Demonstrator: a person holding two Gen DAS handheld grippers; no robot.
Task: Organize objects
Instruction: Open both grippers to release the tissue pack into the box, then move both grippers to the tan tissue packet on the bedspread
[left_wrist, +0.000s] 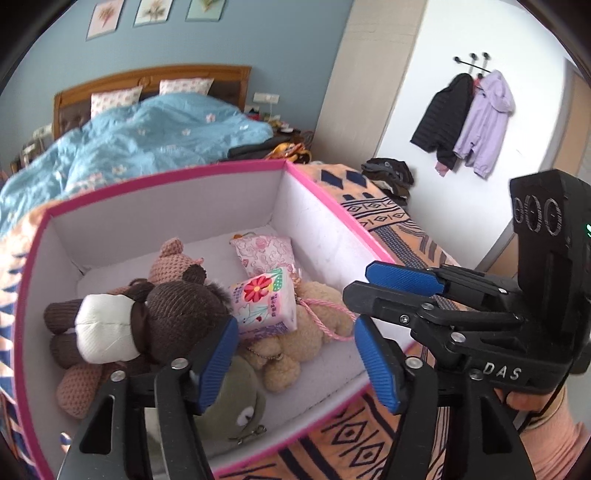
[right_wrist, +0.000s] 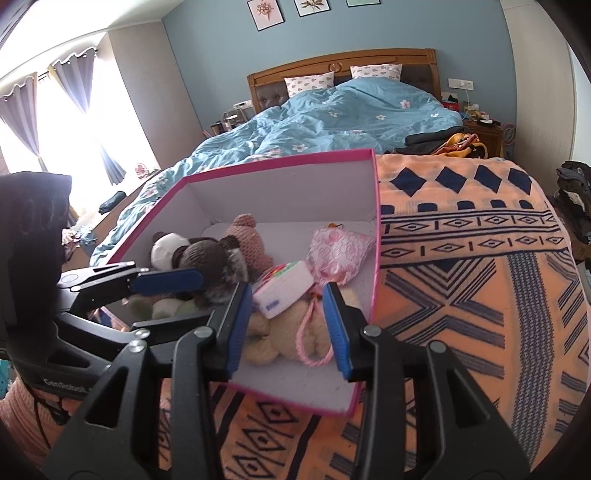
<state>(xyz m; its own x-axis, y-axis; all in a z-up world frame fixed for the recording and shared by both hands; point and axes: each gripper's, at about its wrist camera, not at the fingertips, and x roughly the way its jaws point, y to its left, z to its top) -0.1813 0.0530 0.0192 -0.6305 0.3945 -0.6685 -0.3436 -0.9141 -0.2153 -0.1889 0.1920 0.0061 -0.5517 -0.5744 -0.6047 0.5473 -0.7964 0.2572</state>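
Note:
A white box with a pink rim (left_wrist: 166, 179) (right_wrist: 280, 157) lies open on the bed. Inside lie a brown plush with a white muzzle (left_wrist: 122, 325) (right_wrist: 207, 254), a pink knitted bear (left_wrist: 173, 258) (right_wrist: 247, 236), a flowered tissue pack (left_wrist: 264, 299) (right_wrist: 284, 291), a pink patterned pouch (left_wrist: 264, 251) (right_wrist: 340, 251), a beige bear with a pink cord (left_wrist: 314, 332) (right_wrist: 291, 336) and a green plush (left_wrist: 236, 398). My left gripper (left_wrist: 295, 363) (right_wrist: 205, 298) hangs open over the box's near part, nothing between its pads. My right gripper (right_wrist: 288, 328) (left_wrist: 356, 284) is open above the beige bear, gripping nothing.
The box rests on an orange and navy patterned blanket (right_wrist: 461, 258). Beyond it lie a blue duvet (right_wrist: 351, 114) and dark clothes (right_wrist: 428, 142). Jackets (left_wrist: 469, 122) hang on the wall to the right. A hand in a pink sleeve (left_wrist: 550, 424) holds the right gripper.

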